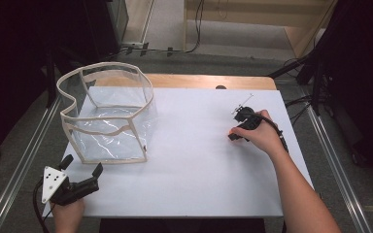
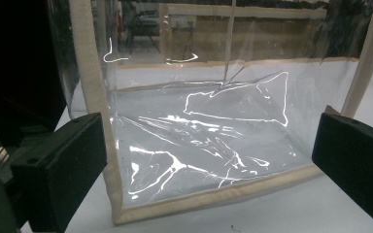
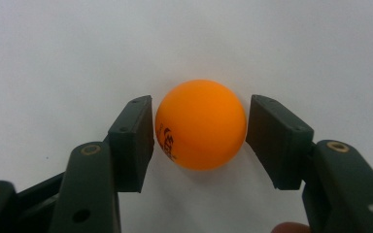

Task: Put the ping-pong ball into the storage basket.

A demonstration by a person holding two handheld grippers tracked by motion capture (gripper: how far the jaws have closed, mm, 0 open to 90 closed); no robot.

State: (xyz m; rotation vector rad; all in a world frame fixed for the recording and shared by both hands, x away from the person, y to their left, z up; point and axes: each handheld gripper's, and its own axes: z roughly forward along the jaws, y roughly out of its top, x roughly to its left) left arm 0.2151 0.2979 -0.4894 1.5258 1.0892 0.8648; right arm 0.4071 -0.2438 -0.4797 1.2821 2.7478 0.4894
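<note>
An orange ball (image 3: 200,125) rests on the white table sheet (image 1: 194,160), right of the middle. My right gripper (image 3: 200,127) has a black pad against each side of the ball, with no gap that I can make out. From above, the hand covers most of the right gripper (image 1: 232,135), and a sliver of the orange ball (image 1: 230,131) shows at its tip. My left gripper (image 1: 83,165) sits at the table's front left corner with its jaws wide open and nothing between them. It points at the clear bag (image 2: 199,145).
The clear plastic bag (image 1: 107,116) with beige trim stands open-topped at the left of the sheet, nothing visible inside. Bare wood (image 1: 209,81) shows along the table's far edge. Metal rails (image 1: 330,160) run along both sides.
</note>
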